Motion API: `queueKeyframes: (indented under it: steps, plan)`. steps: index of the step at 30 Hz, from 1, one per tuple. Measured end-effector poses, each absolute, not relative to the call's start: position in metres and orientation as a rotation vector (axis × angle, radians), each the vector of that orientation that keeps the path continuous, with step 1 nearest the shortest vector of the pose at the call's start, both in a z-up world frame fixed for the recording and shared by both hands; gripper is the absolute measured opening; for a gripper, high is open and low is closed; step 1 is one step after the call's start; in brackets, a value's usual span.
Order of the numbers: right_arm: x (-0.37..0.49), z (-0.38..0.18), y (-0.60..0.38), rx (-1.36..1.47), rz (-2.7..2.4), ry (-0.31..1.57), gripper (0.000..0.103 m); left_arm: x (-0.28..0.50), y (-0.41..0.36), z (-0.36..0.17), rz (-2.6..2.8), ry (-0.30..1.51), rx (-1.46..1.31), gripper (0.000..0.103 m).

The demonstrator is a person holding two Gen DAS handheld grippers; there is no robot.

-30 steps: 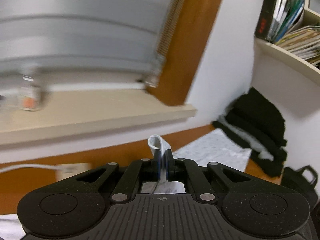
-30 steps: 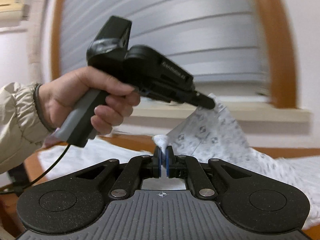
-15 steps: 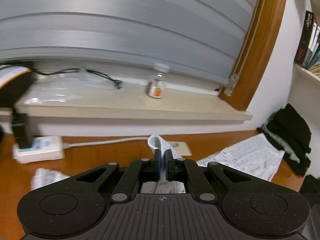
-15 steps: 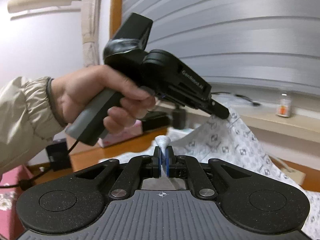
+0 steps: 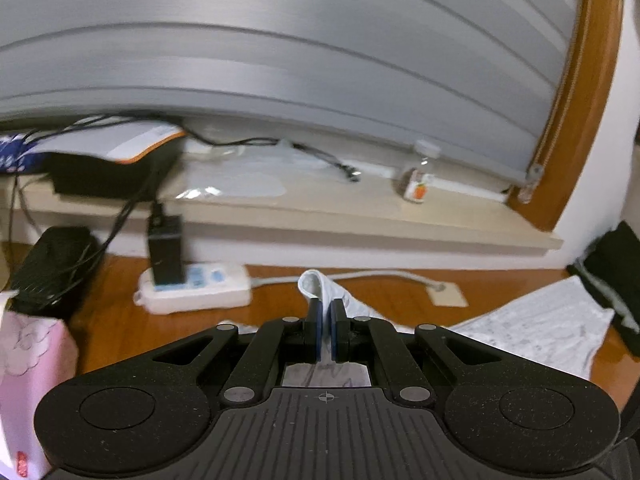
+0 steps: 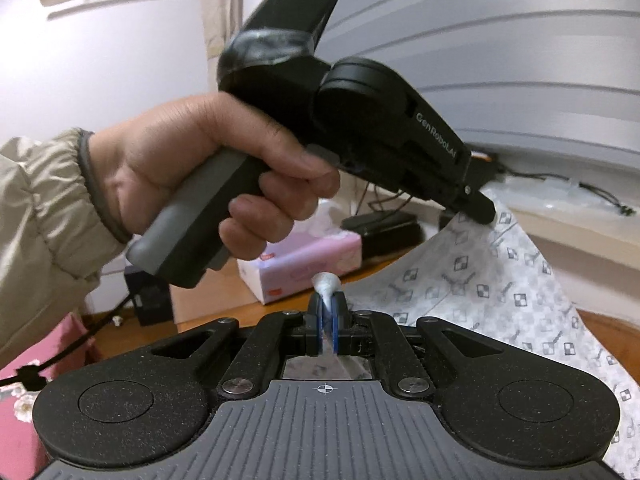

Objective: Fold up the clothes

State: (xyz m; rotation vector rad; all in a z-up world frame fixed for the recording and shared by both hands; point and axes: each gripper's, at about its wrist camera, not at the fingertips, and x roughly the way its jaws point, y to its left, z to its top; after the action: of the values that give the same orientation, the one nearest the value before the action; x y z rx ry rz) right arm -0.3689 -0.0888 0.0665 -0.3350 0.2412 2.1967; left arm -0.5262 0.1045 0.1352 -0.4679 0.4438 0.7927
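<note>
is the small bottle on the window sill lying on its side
No, the bottle stands upright on the window sill, cap on top, near the wooden window frame.

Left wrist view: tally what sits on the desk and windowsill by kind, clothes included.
Patterned white garment: 1
Dark clothes pile: 1
White power strip: 1
Black adapter plugged into it: 1
Pink tissue box: 1
Small bottle on the sill: 1
Total: 6
</note>
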Motion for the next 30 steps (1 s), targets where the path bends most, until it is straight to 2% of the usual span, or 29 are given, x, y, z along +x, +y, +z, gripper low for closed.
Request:
queueKeyframes:
  steps: [4,5,7,8,10,12,17,23,30]
  plan:
    - [-0.380,0.046,-0.069,-0.398,2.174,0.280,0.007,-0.536,0.120,0.108,0.835,0.487,-0.515,0.004]
    - [-0.383,0.040,-0.066,-0.426,2.169,0.293,0.010,-0.537,0.124,0.100,0.849,0.499,-0.526,0.007]
    - [-0.385,0.029,-0.060,-0.478,2.160,0.323,0.015,-0.538,0.130,0.087,0.883,0.521,-0.541,0.008]
    - [-0.383,0.026,-0.060,-0.482,2.160,0.341,0.023,-0.540,0.131,0.081,0.895,0.530,-0.548,0.008]
    - [-0.375,0.026,-0.064,-0.480,2.164,0.349,0.030,-0.543,0.134,0.075,0.923,0.534,-0.554,0.022]
    - [-0.367,0.027,-0.068,-0.481,2.167,0.347,0.030,-0.546,0.132,0.073,0.954,0.520,-0.547,0.034]
    - [-0.345,0.030,-0.082,-0.525,2.137,0.307,0.031,-0.541,0.123,0.083,0.969,0.487,-0.514,0.052]
    - [-0.328,0.016,-0.080,-0.618,2.132,0.344,0.035,-0.539,0.105,0.076,0.932,0.512,-0.492,0.052]
    - [-0.363,0.013,-0.068,-0.636,2.181,0.294,0.035,-0.552,0.105,0.069,0.946,0.510,-0.513,0.052]
